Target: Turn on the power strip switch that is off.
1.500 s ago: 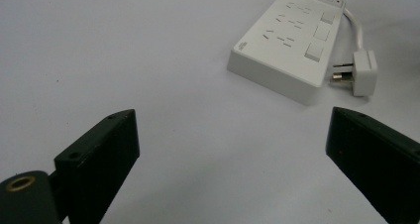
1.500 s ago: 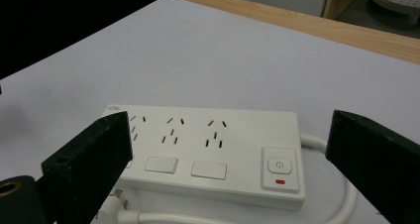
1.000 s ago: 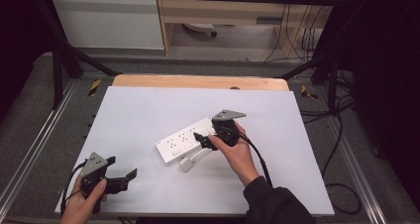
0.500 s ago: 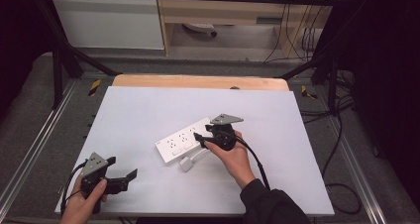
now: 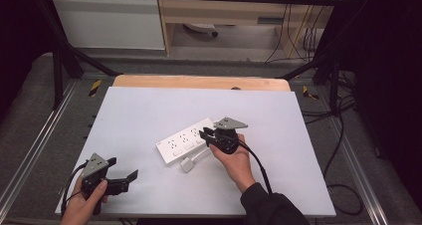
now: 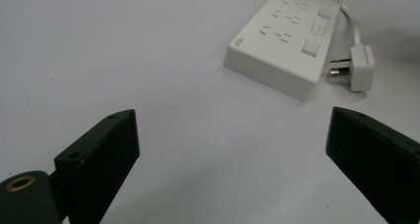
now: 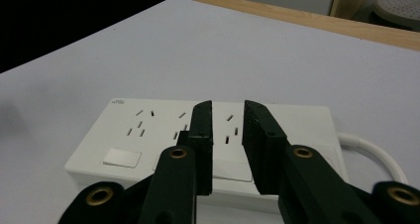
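A white power strip (image 5: 186, 141) lies flat at the middle of the white tabletop (image 5: 149, 105), sockets and switches facing up. Its short cord curls round to a white plug (image 5: 187, 164) lying beside its near edge. My right gripper (image 5: 205, 134) hovers over the strip's right end (image 7: 148, 135); its jaws stand almost together with a thin slit and nothing between them (image 7: 228, 115). My left gripper (image 5: 124, 177) rests near the front left corner, open wide and holding nothing. In the left gripper view (image 6: 233, 130), the strip (image 6: 289, 40) and plug (image 6: 362, 68) lie well ahead.
A wooden strip (image 5: 199, 81) borders the table's far edge. Metal rails (image 5: 45, 140) run along both sides. Cables (image 5: 343, 135) trail on the floor at the right. Bare white surface surrounds the power strip.
My right gripper has shifted slightly left and lower over the strip's right end. The left gripper and the strip have not moved.
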Demonstrator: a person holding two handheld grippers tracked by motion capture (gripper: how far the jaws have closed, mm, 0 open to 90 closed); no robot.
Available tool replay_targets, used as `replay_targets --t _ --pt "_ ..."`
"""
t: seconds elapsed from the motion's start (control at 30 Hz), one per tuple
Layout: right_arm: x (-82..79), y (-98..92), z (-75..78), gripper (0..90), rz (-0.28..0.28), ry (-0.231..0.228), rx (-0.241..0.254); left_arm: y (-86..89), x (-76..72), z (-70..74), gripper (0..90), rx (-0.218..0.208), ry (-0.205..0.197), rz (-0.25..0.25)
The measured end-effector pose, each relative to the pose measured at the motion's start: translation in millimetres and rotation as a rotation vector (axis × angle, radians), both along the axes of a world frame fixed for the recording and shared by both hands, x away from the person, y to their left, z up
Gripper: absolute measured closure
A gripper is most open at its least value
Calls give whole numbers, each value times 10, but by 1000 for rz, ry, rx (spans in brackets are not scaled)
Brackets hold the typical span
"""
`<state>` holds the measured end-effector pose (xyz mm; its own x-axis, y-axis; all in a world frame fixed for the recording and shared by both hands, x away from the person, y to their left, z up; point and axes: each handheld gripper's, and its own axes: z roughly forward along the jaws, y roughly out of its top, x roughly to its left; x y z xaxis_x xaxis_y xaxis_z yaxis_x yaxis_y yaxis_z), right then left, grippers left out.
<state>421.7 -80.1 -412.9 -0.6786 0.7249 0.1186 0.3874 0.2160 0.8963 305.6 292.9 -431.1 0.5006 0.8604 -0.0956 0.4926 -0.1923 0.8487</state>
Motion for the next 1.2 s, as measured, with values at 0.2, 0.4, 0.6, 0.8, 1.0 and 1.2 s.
replay_targets --t 0.2,0.4,0.6,0.8,1.0,1.2 --pt "-10 -11 -25 822 7 -21 3 0 -2 -3 63 1 1 2" --pt "-10 -3 -74 875 -6 -10 -2 1 -6 1 63 0 -4 -1" --pt "-28 -41 -125 900 -17 -15 -6 2 -1 -2 63 1 0 0" --pt "-25 -72 -147 900 -36 -20 -20 3 -1 -1 63 1 0 1" --pt "-26 -76 -205 900 -38 -13 -22 8 -2 -3 63 0 -2 2" --pt "-26 -73 -247 900 -35 -9 -27 5 -2 -3 63 2 0 1"
